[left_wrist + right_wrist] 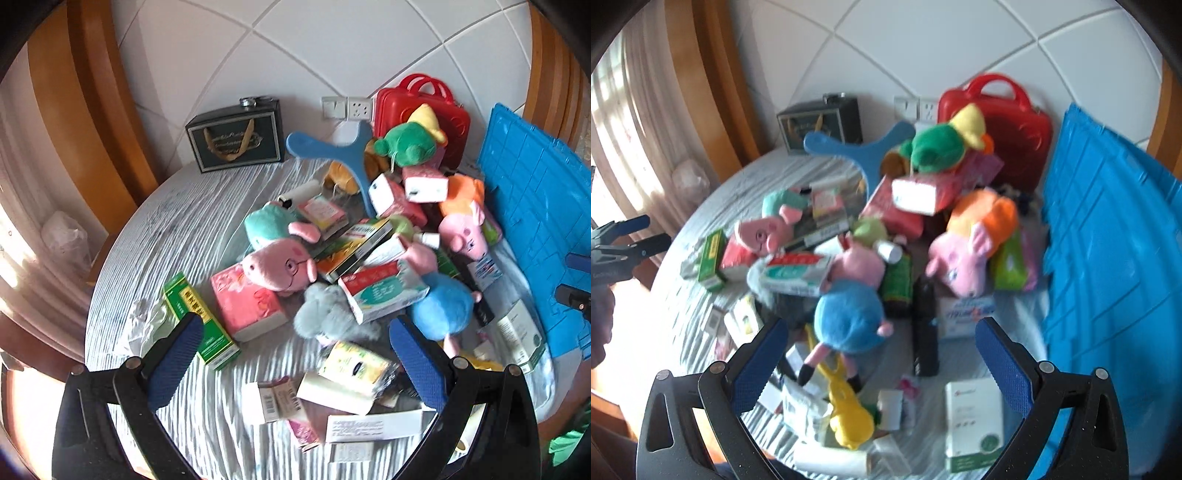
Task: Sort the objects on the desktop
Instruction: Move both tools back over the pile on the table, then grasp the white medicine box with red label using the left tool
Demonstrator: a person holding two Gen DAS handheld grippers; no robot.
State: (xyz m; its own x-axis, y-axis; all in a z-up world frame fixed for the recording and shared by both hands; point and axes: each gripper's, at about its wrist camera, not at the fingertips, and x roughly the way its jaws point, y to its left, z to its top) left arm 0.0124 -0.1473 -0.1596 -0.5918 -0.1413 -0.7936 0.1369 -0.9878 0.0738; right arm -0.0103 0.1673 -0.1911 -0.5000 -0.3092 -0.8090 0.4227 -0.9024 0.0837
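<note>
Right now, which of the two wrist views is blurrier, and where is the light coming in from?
The right wrist view is blurrier: the blue-bodied pig plush and the boxes smear, while the left wrist view keeps the glasses-wearing pig plush fairly crisp. Both views show bright daylight entering from the left, by the curtain, and fisheye bending of the wall tiles.

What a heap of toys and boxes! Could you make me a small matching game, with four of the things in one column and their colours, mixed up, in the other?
Things:
1. Case with handles
2. Boomerang
3. Crate lid
4. Tissue pack

Colours:
A. Pink
B. Bright blue, ribbed
C. Red
D. Dull blue

Pairs: 1-C, 2-D, 3-B, 4-A.

The case stands at the back by the wall; the lid leans at the right edge of the table; the tissue pack lies in front of the pig plush with glasses.
</note>
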